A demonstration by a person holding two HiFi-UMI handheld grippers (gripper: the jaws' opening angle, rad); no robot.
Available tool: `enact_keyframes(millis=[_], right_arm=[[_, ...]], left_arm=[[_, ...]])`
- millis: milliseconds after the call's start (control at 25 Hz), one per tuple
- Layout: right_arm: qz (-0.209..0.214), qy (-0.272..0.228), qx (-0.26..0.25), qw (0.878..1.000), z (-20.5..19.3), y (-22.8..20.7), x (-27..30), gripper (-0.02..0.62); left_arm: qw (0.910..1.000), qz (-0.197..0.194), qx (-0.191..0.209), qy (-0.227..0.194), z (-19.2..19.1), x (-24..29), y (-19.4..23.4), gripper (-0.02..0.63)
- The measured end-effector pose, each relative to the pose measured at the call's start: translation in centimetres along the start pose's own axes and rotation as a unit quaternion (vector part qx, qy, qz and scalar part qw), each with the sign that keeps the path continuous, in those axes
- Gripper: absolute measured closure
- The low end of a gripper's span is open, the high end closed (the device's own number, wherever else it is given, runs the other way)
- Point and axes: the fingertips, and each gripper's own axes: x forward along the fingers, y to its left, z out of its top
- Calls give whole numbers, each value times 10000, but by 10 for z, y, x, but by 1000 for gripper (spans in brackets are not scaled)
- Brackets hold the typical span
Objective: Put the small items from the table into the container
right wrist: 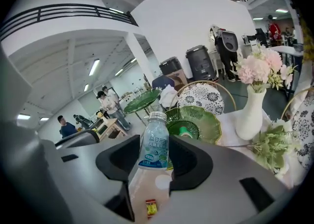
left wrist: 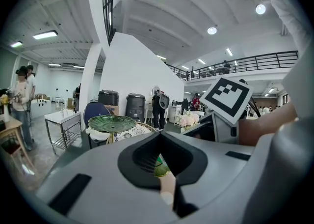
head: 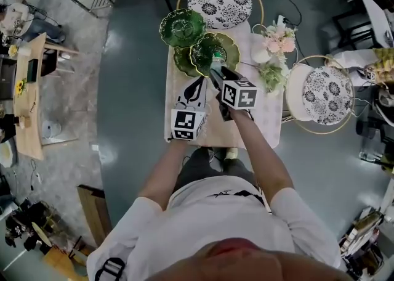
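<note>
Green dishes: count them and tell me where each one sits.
3. A dark dish at the table's far end, a lighter dish right of it, a third dish tucked partly beneath both. Others may hide underneath.

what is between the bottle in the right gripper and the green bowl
Nothing visible. The right gripper holds the bottle upright, and the green bowl lies straight ahead of it with its top open. The vase stands off to the right, clear of that path.

Pale-blue bottle [right wrist: 153, 148] — upright, silver-capped, green dish [right wrist: 196, 122] behind it, red-yellow sweet [right wrist: 151, 208] nearer
</note>
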Motion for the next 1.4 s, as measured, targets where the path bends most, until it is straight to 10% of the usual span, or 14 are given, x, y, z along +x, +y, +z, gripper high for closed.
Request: enact_keyframes(millis=[600, 1400], right_arm=[[-866, 421, -740, 9926, -16, -25, 65, 397], [-655, -278, -823, 9941, 17, -1, 13, 432]], left_arm=[[9997, 71, -163, 169, -27, 0, 37, 600], [9998, -78, -163, 132, -16, 7, 10, 600]])
